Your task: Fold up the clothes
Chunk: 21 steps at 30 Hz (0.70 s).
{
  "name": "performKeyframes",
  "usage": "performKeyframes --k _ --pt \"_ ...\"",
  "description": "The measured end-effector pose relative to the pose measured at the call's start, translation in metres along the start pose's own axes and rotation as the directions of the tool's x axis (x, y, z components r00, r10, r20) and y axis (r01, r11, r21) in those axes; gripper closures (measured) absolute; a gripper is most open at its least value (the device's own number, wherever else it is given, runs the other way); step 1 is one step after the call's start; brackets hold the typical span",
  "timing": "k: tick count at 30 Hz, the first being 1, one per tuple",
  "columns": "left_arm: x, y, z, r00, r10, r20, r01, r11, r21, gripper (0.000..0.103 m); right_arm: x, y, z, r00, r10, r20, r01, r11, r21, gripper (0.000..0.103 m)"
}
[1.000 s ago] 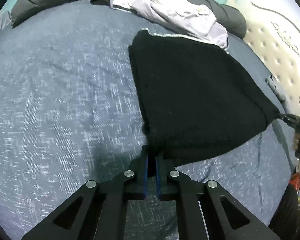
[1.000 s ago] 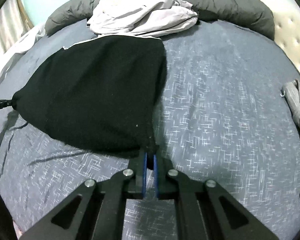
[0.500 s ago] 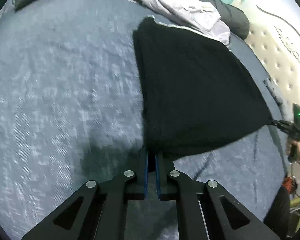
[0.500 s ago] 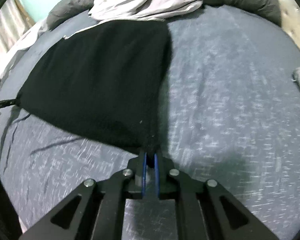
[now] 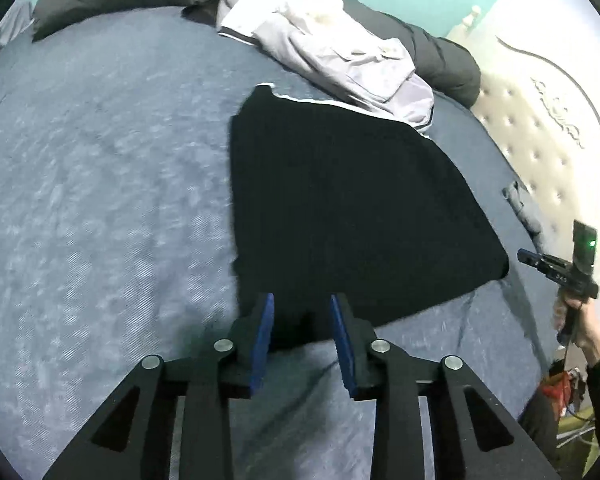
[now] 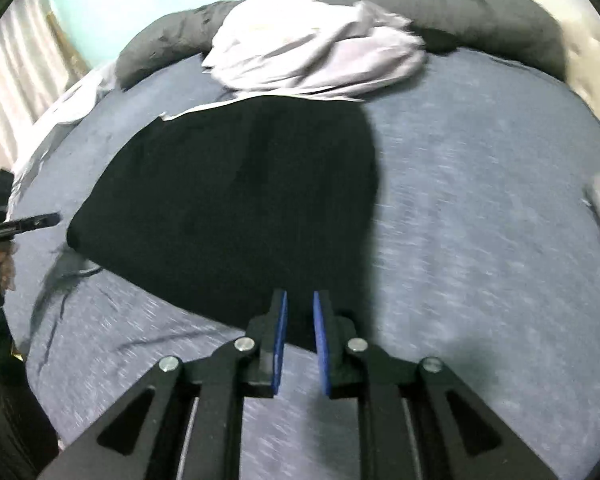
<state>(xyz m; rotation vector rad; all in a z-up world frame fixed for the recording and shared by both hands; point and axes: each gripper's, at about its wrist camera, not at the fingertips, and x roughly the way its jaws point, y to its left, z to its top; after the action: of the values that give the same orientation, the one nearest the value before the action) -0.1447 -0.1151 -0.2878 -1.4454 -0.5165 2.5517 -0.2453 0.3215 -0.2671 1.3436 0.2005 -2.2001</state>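
Both corners let go since the earlier frame: left gripper (image 5: 302,312) and right gripper (image 6: 300,308) just spread apart, pinching nothing. Black garment (image 5: 340,208) lay folded flat on bed (image 5: 100,160).

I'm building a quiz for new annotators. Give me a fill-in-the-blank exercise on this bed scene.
1. The garment lying flat on the blue bed sheet is ____ in colour.
2. The jaws of the left gripper stand ____, gripping nothing.
3. The pale crumpled clothes lie against the long ____ duvet roll.
4. The black garment lies ____ the two grippers and the crumpled clothes.

Missing words: black; open; grey; between
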Motion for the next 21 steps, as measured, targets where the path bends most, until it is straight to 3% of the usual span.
performKeyframes --k 5,13,21 --pt "0.032 0.005 -0.011 1.0 0.018 -0.012 -0.018 0.999 -0.05 0.071 0.037 -0.009 -0.007 0.996 -0.039 -0.082 0.041 0.999 0.022 0.09" --pt "0.03 0.027 -0.04 0.998 -0.003 0.056 0.011 0.989 -0.147 0.071 0.022 -0.012 -0.01 0.994 -0.081 -0.075 0.085 0.995 0.045 0.09" --pt "0.025 0.023 -0.047 0.997 0.0 0.083 0.01 0.993 -0.12 0.069 0.035 0.079 0.018 0.993 0.111 -0.047 -0.108 0.993 0.05 0.09"
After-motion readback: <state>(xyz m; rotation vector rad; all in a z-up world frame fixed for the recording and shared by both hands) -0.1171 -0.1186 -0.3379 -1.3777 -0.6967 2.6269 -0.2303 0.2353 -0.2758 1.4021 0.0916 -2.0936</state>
